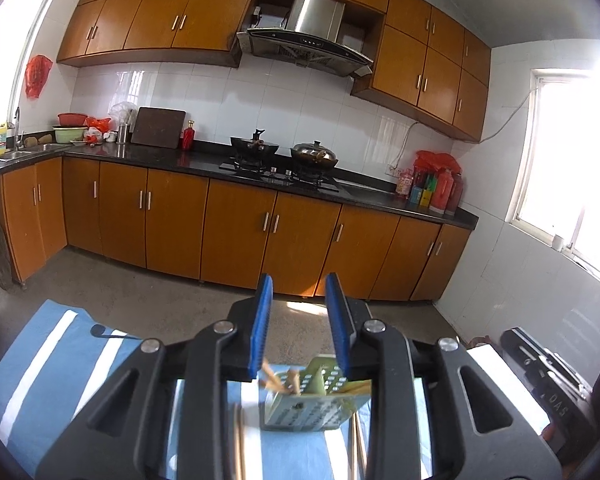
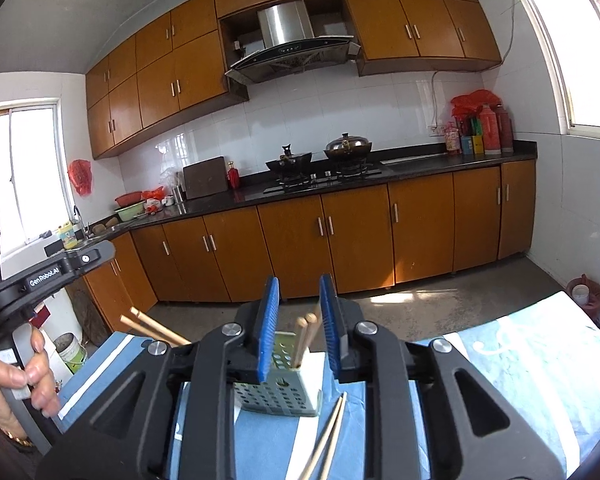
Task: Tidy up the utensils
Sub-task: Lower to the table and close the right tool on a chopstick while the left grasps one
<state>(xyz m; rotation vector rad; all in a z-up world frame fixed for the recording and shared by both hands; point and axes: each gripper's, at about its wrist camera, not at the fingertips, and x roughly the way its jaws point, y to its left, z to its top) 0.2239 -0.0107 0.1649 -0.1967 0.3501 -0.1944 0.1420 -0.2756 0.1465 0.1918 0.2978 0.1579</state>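
Two grippers hovering over a utensil holder

Both the left gripper and right gripper are standing with blue pads parted, pinching nothing; the perforated holder is sitting on the blue striped cloth, chopsticks standing inside, another pair lying just beside it

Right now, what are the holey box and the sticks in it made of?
The holey box looks like matte pale green plastic, though painted metal is possible: even round punched holes, dull surface. The sticks look like bare wood or bamboo: tan, unshiny, straight, chopstick-shaped.
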